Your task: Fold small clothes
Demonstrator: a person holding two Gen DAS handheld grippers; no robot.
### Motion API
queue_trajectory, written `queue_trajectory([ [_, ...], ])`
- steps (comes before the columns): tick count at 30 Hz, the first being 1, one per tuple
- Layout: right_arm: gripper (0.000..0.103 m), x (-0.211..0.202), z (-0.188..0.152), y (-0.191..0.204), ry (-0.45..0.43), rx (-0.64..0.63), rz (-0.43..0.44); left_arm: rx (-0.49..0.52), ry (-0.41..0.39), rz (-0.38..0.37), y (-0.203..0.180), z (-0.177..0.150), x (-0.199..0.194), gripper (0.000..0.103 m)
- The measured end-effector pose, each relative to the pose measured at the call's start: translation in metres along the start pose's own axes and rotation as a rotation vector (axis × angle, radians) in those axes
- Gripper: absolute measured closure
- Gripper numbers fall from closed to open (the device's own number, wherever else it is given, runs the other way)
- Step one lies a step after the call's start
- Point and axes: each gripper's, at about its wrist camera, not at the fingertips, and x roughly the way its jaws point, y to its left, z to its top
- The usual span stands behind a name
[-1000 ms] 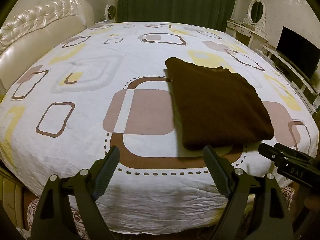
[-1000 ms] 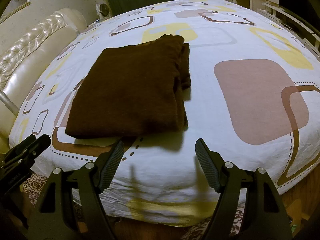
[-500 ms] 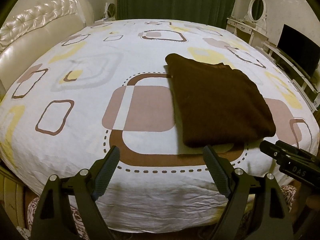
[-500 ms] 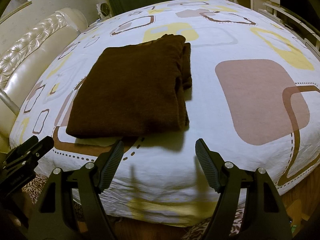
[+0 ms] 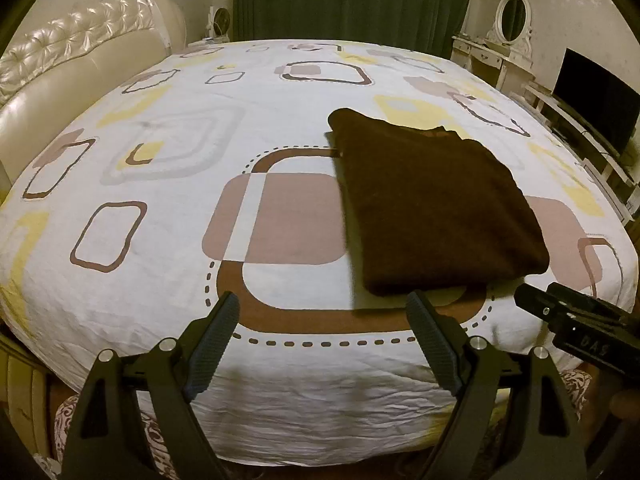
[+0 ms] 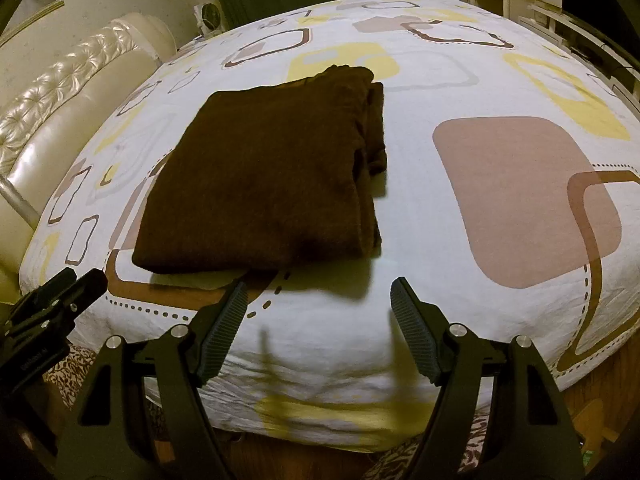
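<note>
Both tongs hang wide and empty over the near edge of the bed: the left gripper [image 5: 322, 330] has its jaws spread with nothing but sheet between them, and the right gripper [image 6: 318, 316] is the same, pads well apart and gripping nothing. Just beyond the left gripper's right-hand finger, and just past the right gripper's left-hand finger, lies the brown garment [image 6: 264, 176], so it sits roughly between the two tools and a little ahead of them, touched by neither. It looks folded already: a neat, thick rectangle, flat on the patterned bedsheet [image 5: 168, 248], with stacked layers showing along its right edge in the right wrist view. There a narrow strip of cloth sticks out past the top layer, slightly untidy. By my reading the folding of this piece is essentially done; what might remain is squaring that loose edge or setting the bundle aside. No other clothes show anywhere on the bed. Farther out, the padded headboard [image 5: 80, 52] runs along the left, with a dark curtain [image 5: 352, 0] behind the bed.
</note>
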Motion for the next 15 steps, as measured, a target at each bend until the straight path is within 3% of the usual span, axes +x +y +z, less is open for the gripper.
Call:
queue_trajectory([
  [5, 0.029, 0.003, -0.002, 0.000, 0.007, -0.003, 0.002, -0.034, 0.000, -0.029, 0.002, 0.001, -0.001, 0.016],
  [10, 0.029, 0.004, -0.003, -0.001, 0.005, -0.001, 0.002, 0.009, -0.045, 0.087, -0.003, 0.005, -0.011, 0.016],
  [13, 0.029, 0.006, -0.004, -0.004, 0.014, 0.009, 0.003, 0.057, -0.069, 0.084, -0.004, 0.014, -0.019, 0.016],
  [15, 0.029, 0.007, -0.005, -0.006, 0.026, 0.027, 0.015, 0.027, -0.072, 0.062, 0.007, 0.025, -0.019, 0.016],
])
